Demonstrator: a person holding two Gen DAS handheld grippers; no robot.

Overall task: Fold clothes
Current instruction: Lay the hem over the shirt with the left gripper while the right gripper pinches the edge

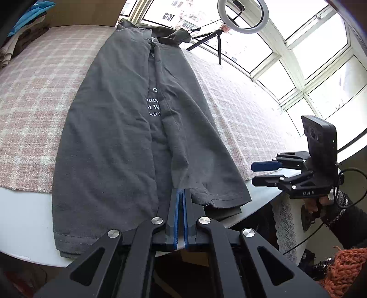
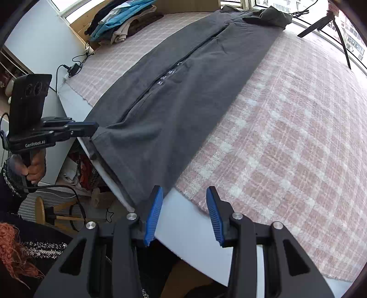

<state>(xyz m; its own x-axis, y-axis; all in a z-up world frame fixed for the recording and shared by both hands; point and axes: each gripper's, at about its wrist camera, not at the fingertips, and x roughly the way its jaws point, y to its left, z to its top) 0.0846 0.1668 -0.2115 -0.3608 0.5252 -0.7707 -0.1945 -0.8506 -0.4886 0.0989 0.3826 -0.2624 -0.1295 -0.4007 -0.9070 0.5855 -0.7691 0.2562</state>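
A dark grey T-shirt (image 1: pixel 119 128) lay lengthwise on a pink-and-white checked cloth (image 1: pixel 39 96) covering the white table (image 1: pixel 23 220), both side panels folded inward so only a strip of white lettering (image 1: pixel 154 104) showed between them, with the hem overhanging the cloth onto bare tabletop.

The left gripper (image 1: pixel 181 194) had its blue-padded fingers pressed together at the shirt's hem; the right wrist view showed the same tool from the side, its closed tips (image 2: pixel 91 129) meeting the hem corner, though whether fabric was actually pinched could not be told.

The right gripper (image 2: pixel 184 201) stood wide apart over the table edge beside the shirt, holding nothing; in the left wrist view it hovered off the table's corner (image 1: pixel 257 173).

Only the left wrist view showed the ring light (image 1: pixel 243 16) on its tripod against the windows. Only the right wrist view showed the full stack of clothes (image 2: pixel 121 23) and a power adapter (image 2: pixel 74 67) on the cloth.
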